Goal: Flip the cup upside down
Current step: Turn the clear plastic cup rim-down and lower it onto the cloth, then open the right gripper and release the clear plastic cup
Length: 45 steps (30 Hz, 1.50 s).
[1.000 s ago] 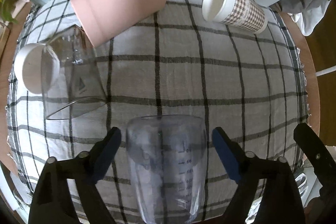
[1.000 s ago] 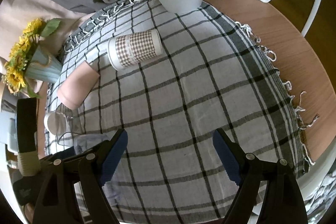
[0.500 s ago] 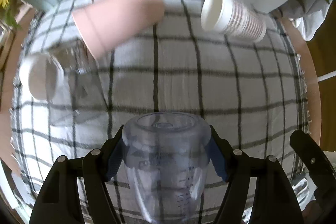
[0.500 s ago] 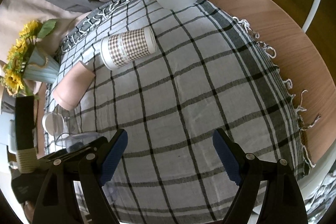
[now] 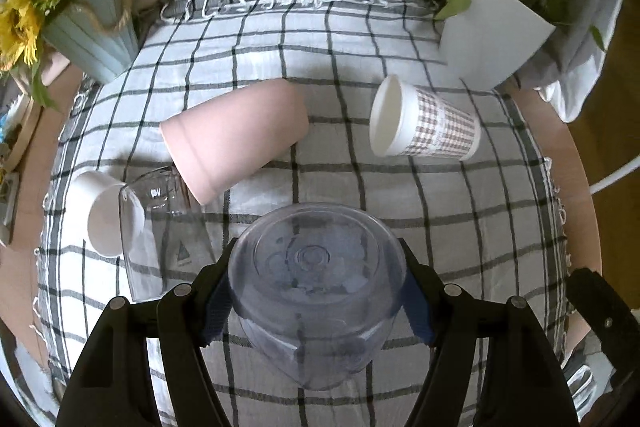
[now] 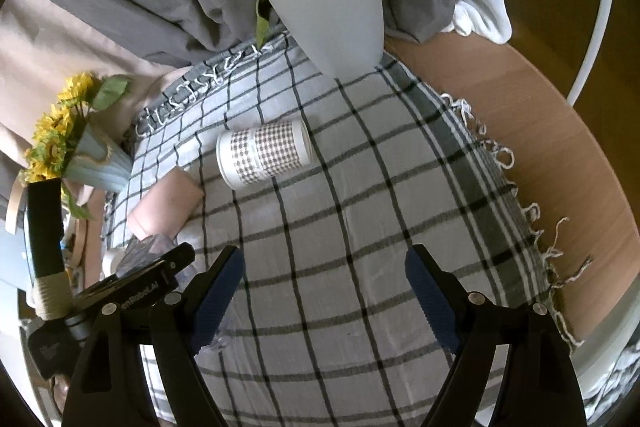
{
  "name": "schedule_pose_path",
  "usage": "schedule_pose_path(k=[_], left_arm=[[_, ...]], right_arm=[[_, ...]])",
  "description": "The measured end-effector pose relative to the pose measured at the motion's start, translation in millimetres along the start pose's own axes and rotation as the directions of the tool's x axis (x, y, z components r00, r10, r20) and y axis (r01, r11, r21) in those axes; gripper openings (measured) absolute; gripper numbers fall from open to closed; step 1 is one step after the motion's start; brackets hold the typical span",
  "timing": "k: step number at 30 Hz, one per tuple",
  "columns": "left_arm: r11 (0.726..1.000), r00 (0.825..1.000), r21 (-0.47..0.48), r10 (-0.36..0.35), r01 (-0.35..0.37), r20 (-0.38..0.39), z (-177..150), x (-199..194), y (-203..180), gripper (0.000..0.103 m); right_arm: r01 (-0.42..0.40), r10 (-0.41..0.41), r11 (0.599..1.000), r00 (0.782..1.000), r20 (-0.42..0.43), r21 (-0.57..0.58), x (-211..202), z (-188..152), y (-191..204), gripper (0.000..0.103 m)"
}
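My left gripper (image 5: 316, 291) is shut on a clear bluish measuring cup (image 5: 316, 283), lifted off the checked cloth and tilted so its round base faces the camera. A pink cup (image 5: 236, 135) lies on its side beyond it. A checked paper cup (image 5: 424, 131) lies on its side to the right, also in the right wrist view (image 6: 264, 155). A clear glass cup (image 5: 160, 223) and a white cup (image 5: 104, 215) lie at the left. My right gripper (image 6: 324, 295) is open and empty above the cloth, with the left gripper body (image 6: 136, 287) at its left.
A sunflower vase (image 5: 88, 27) stands at the back left and a white plant pot (image 5: 492, 39) at the back right. The round wooden table edge (image 6: 560, 163) shows past the fringed cloth. Grey fabric hangs behind.
My left gripper closed on the clear measuring cup, lifted it from the cloth and tilted it so its base turned toward the camera. The right gripper stayed open and rose slightly.
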<state>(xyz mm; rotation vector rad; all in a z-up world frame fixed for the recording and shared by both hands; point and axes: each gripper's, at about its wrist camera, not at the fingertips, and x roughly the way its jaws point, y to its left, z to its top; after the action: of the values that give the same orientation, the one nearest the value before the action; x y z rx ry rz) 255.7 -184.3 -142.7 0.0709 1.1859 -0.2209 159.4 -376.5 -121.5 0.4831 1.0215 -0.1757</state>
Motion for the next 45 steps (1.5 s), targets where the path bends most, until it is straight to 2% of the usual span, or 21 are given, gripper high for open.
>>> schedule_pose_path(k=[13,20,25,30,32,34,38,45], left_arm=[[1.0,1.0,-0.019,-0.019,0.02,0.02,-35,-20,4,0.071],[0.999,0.999,-0.021,-0.03,0.03,0.011,-42,-22,4,0.07],[0.997,0.998,-0.04,-0.064,0.063,-0.01,-46,-19,7,0.071],[0.997,0.997,-0.026,-0.072,0.071,-0.014,-49,-18,4,0.081],[0.997,0.997,-0.02,-0.073,0.073,-0.001,-49,-21,4,0.086],[0.998,0.998,-0.013,-0.068,0.068,0.007,-50,-23,4,0.089],[0.997,0.996,0.015,-0.08,0.08,0.037,-53,-35,4,0.089],[0.998,0.985,0.068,-0.025,0.013,0.17,-62,-75,17,0.098]], right_arm=[[-0.006,0.004,0.999,0.999,-0.045,-0.048,2,-16,0,0.083],[-0.002,-0.001,0.998,0.999,-0.044,-0.065,0,-18,2,0.083],[-0.002,-0.001,0.997,0.999,-0.039,-0.08,-2,-20,6,0.083],[0.013,-0.017,0.995,0.999,-0.037,-0.095,-4,-21,9,0.084],[0.02,-0.023,0.995,0.999,-0.031,-0.097,-5,-20,9,0.089],[0.035,-0.036,0.995,0.999,-0.014,-0.093,-9,-20,9,0.09],[0.051,-0.051,0.995,0.999,0.005,-0.082,-17,-20,10,0.09],[0.094,-0.085,0.992,0.991,0.101,-0.086,-52,-29,24,0.091]])
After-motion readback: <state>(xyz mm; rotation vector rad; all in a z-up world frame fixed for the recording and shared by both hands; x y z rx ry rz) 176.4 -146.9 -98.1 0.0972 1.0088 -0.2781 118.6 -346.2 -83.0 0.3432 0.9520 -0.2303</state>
